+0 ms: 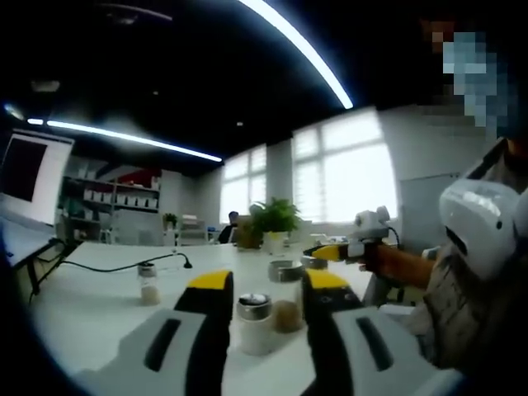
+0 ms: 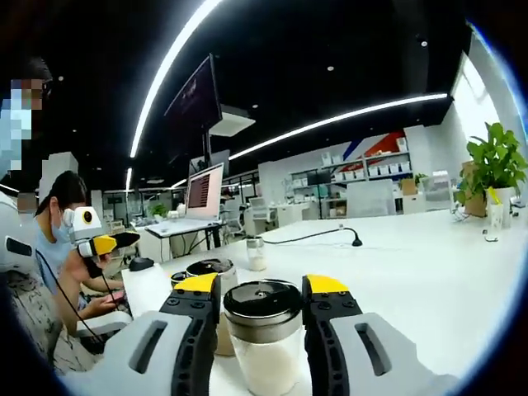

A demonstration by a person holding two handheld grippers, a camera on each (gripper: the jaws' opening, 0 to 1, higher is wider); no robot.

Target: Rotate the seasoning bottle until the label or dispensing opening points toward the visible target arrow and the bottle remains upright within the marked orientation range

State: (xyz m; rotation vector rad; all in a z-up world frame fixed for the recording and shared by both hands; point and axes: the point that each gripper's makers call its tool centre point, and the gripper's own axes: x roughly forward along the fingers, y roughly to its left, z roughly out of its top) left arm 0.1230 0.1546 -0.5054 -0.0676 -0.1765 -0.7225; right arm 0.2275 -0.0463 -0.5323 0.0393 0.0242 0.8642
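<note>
Right hand-held gripper [image 2: 262, 309] sits low at 6 o'clock in its own view, yellow-tipped jaws either side of a seasoning bottle [image 2: 264, 334] with a dark metal cap and pale powder inside. The jaws look tight against its sides, so it reads as clamped, and the bottle stands upright between them on the white worktop [image 2: 429, 272]. Just behind it, toward 10 o'clock, a second jar [image 2: 208, 268] with a dark lid peeks past the left jaw. Further back at 12 o'clock stands a small shaker [image 2: 256, 252], well apart, with a black cable [image 2: 318, 237] running off to the right. Out at 9 o'clock the other gripper [image 2: 103, 244] shows up, yellow-nosed, held up off the worktop by a person.

Over to the left gripper view: left hand-held gripper [image 1: 262, 285] comes up from 6 o'clock, jaws apart, and between them stands a white bottle [image 1: 256, 322] with a metal cap, a gap visible on each side, so nothing is gripped. A brown-filled jar [image 1: 286, 297] stands just behind it, close to the right jaw. At 9 o'clock a small shaker [image 1: 148, 282] stands alone on the worktop [image 1: 91, 305] beside a cable [image 1: 124, 266]. At 3 o'clock a hand [image 1: 375, 256] holds the other gripper [image 1: 330, 252], yellow tips pointing left. A potted plant [image 1: 275, 221] sits at the far edge near 12 o'clock.
</note>
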